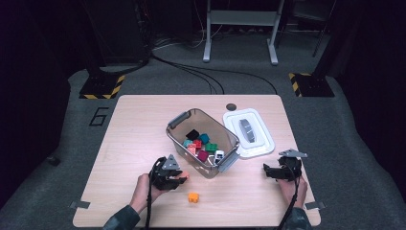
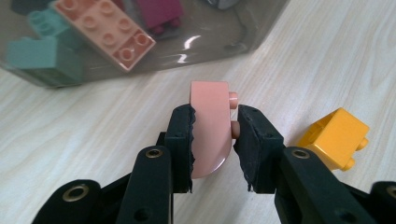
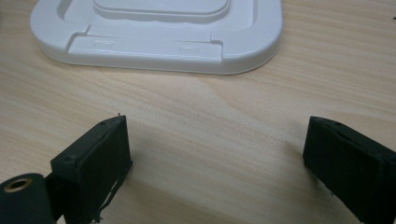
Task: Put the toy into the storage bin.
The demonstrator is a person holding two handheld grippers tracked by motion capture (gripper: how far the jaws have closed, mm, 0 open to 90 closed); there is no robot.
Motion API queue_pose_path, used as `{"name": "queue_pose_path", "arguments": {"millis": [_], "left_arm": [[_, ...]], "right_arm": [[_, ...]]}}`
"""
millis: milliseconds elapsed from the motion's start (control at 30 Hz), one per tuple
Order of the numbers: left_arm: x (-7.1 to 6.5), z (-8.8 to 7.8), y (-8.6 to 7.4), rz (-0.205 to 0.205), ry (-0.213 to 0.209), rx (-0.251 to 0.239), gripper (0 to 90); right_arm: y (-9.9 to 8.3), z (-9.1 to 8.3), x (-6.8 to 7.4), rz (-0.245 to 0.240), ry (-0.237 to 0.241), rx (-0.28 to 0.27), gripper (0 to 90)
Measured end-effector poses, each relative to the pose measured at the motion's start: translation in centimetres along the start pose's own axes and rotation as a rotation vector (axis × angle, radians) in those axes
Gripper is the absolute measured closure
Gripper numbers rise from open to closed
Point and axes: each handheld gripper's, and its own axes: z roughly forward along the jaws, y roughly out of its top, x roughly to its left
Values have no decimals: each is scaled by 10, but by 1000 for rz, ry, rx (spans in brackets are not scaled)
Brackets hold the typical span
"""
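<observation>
Pale wood-grain table [image 1: 134,124] on grey carpet [image 1: 335,120], left gripper [image 2: 215,135] clamping pink arched brick [image 2: 210,126], right gripper [image 3: 215,168] spread wide beside white lid [image 3: 159,46].

You can read one sign: large dark digit "6" [image 1: 98,116] marked on grey carpeted floor [image 1: 81,124], just left of light wooden table [image 1: 139,124]; no other text legible to you.
</observation>
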Motion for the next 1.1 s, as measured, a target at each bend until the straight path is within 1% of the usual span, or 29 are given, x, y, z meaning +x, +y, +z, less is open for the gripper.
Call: {"name": "queue_pose_path", "arguments": {"millis": [33, 67, 100, 133, 200, 233, 367, 467, 567, 800, 867, 933, 1000, 1033, 1100], "left_arm": [[2, -3, 0, -2, 6, 1, 669], [3, -5, 0, -8, 17, -10, 669], [5, -8, 1, -14, 6, -11, 670], [6, -10, 2, -21, 14, -21, 670], [10, -16, 3, -28, 11, -31, 670], [11, -19, 4, -38, 16, -39, 670], [17, -32, 10, -47, 33, -70, 670], [23, -43, 16, -48, 39, -73, 670], [27, -50, 21, -44, 50, -79, 670], [35, -62, 33, -42, 75, -93, 670], [37, -65, 37, -45, 73, -96, 670], [39, -69, 42, -36, 80, -95, 670], [42, -73, 47, -37, 81, -101, 670], [43, -74, 49, -40, 88, -114, 670], [46, -78, 55, -35, 92, -119, 670]], "right_arm": [[0, 0, 0, 0, 0, 0, 67], [0, 0, 0, 0, 0, -1, 66], [0, 0, 0, 0, 0, 0, 67], [0, 0, 0, 0, -2, 0, 67], [0, 0, 0, 0, 0, 0, 66], [0, 0, 0, 0, 0, 0, 67], [0, 0, 0, 0, 0, 0, 66], [0, 0, 0, 0, 0, 0, 67], [0, 0, 0, 0, 0, 0, 67], [0, 0, 0, 0, -1, 0, 67], [0, 0, 0, 0, -1, 0, 67], [0, 0, 0, 0, -1, 0, 67], [0, 0, 0, 1, -1, 0, 67], [0, 0, 0, 0, -1, 0, 67], [0, 0, 0, 1, -1, 0, 67]]}}
